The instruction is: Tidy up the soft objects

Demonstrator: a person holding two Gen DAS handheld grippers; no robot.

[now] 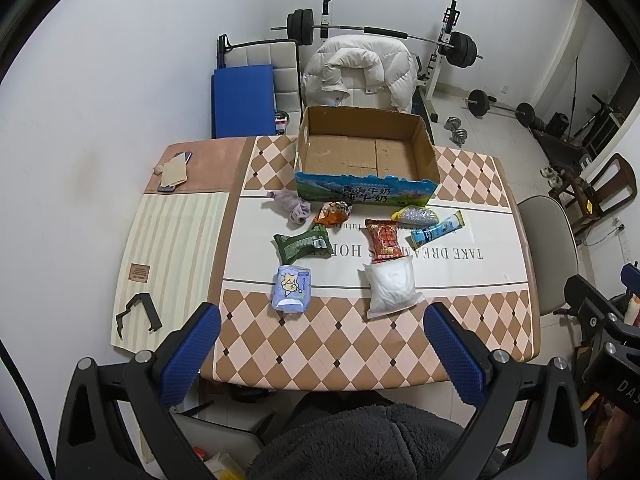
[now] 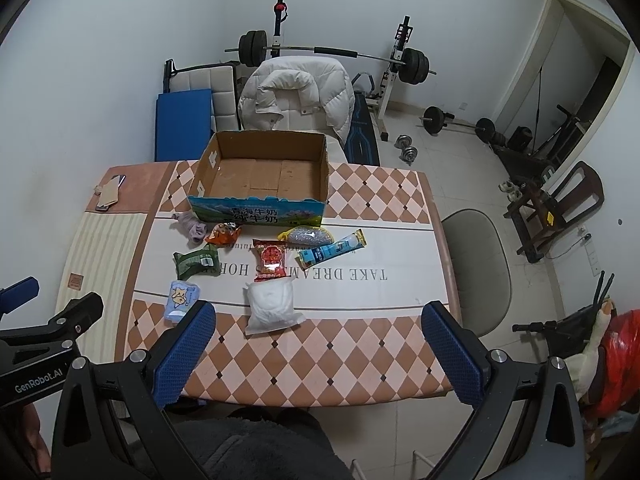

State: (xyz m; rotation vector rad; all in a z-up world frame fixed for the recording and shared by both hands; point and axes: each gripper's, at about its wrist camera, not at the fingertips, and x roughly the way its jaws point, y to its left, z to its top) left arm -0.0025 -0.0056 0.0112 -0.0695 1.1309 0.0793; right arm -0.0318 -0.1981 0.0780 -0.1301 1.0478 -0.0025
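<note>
An empty cardboard box (image 1: 424, 160) (image 2: 324, 184) stands at the table's far side. In front of it lie soft items: a purple cloth bundle (image 1: 292, 204) (image 2: 192, 226), an orange packet (image 1: 332, 213) (image 2: 224, 234), a green packet (image 1: 302, 242) (image 2: 196, 262), a red packet (image 1: 384, 240) (image 2: 273, 262), a silver-yellow pouch (image 1: 416, 215) (image 2: 308, 236), a blue tube packet (image 1: 438, 232) (image 2: 332, 250), a light-blue tissue pack (image 1: 291, 288) (image 2: 181, 298) and a white bag (image 1: 392, 286) (image 2: 272, 304). My left gripper (image 1: 320, 348) and right gripper (image 2: 318, 346) hang open and empty above the near table edge.
A phone and card (image 1: 176, 170) lie at the far left, a black clip (image 1: 138, 314) on the striped mat. A chair with a white jacket (image 1: 360, 72) stands behind the table, a grey chair (image 2: 476, 264) at its right. Weights clutter the floor (image 2: 460, 120).
</note>
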